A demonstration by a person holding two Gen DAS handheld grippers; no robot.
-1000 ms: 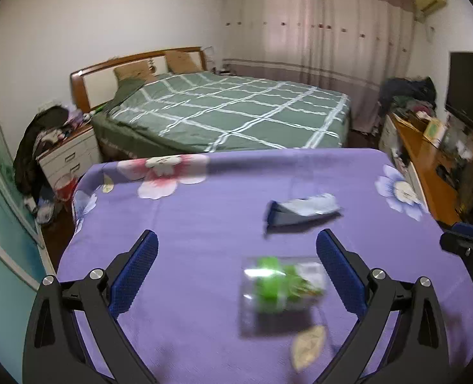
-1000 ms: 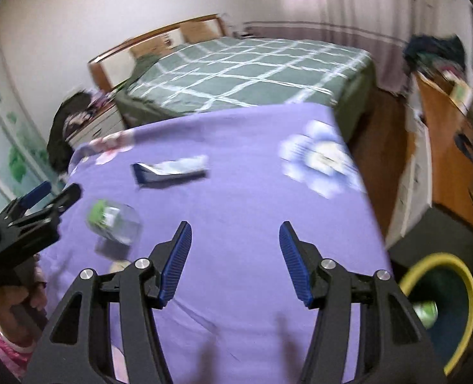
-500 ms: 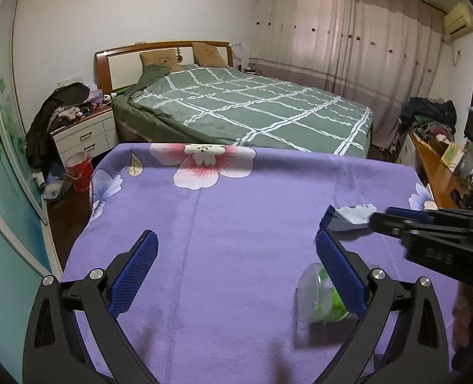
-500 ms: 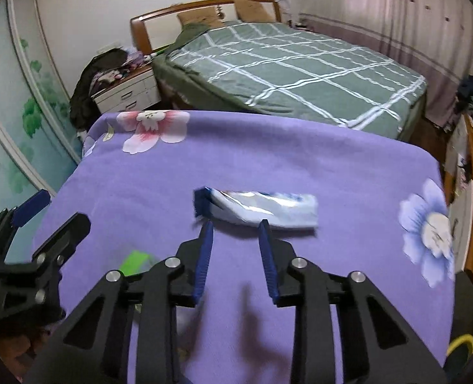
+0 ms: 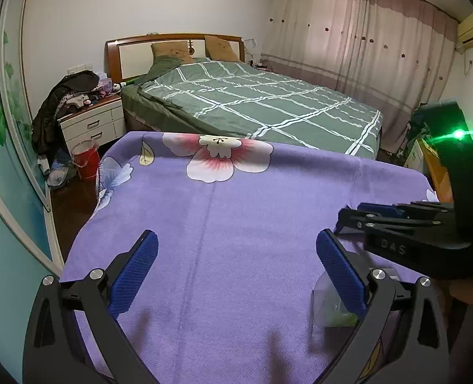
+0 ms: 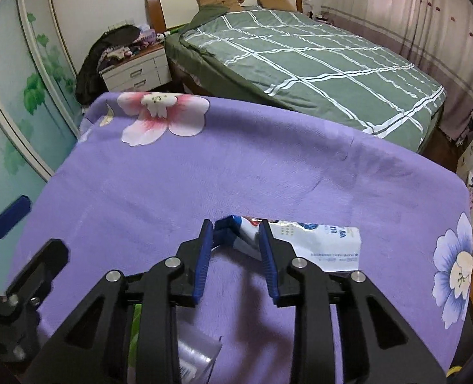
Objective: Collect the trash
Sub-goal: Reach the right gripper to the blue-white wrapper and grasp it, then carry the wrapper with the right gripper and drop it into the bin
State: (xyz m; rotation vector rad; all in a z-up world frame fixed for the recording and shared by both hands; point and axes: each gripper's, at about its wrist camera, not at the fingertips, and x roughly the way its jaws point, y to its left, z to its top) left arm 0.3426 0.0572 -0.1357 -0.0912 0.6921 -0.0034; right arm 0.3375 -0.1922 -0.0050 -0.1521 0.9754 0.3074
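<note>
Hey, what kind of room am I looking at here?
A lived-in home bedroom: a double bed with a wooden headboard, a white nightstand piled with clothes, and long curtains along the far wall.

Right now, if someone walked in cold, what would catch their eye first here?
Probably the purple flowered blanket filling the foreground, with the green checked bed behind it. On the blanket lies a blue and white wrapper, its left end between the jaws of the right gripper. The left gripper stands open, with a clear plastic cup behind its right finger.
</note>
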